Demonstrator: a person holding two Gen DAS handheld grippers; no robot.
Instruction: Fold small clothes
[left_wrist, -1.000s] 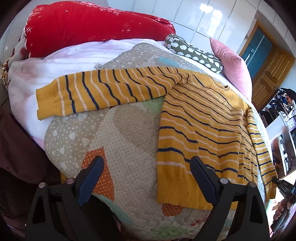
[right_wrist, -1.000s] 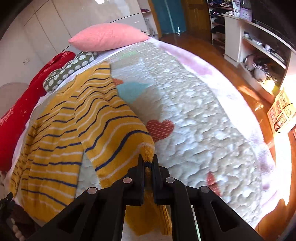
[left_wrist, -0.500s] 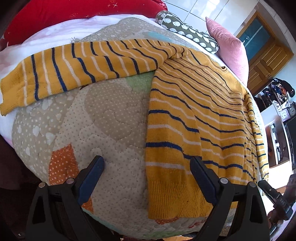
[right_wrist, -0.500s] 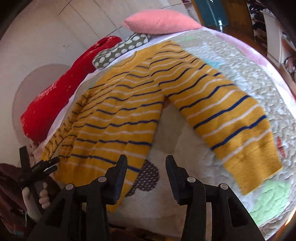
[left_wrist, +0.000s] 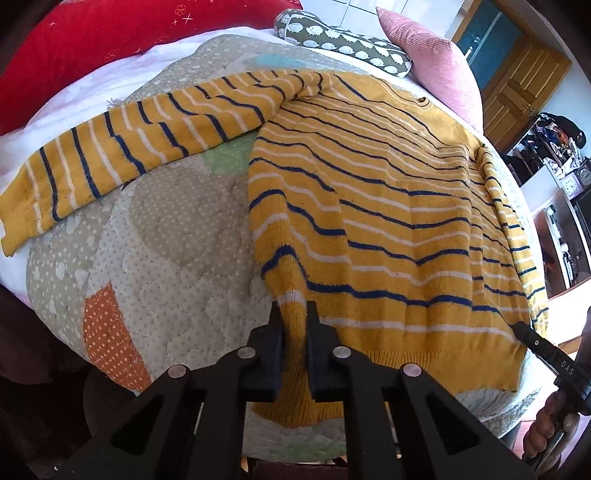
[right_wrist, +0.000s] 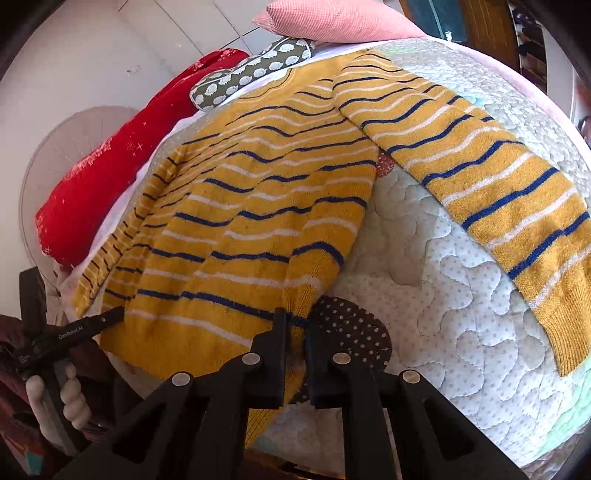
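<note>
A yellow sweater (left_wrist: 388, 206) with blue and white stripes lies flat on a quilted bed cover (left_wrist: 166, 266), both sleeves spread out. My left gripper (left_wrist: 293, 314) is shut on the sweater's bottom hem at its left corner. My right gripper (right_wrist: 295, 321) is shut on the hem of the sweater (right_wrist: 251, 206) at its right corner. The right gripper's tip also shows in the left wrist view (left_wrist: 532, 338), and the left gripper's tip shows in the right wrist view (right_wrist: 107, 317). One sleeve (right_wrist: 491, 199) stretches out to the right.
A red quilt (left_wrist: 110, 33), a spotted green pillow (left_wrist: 343, 40) and a pink pillow (left_wrist: 436, 62) lie at the far end of the bed. A wooden door (left_wrist: 524, 92) and cluttered shelves (left_wrist: 554, 155) stand at the right.
Both grippers were open half a second ago and have now closed on the sweater's bottom hem, one at each corner. The right gripper had let go of the sleeve cuff before that.
</note>
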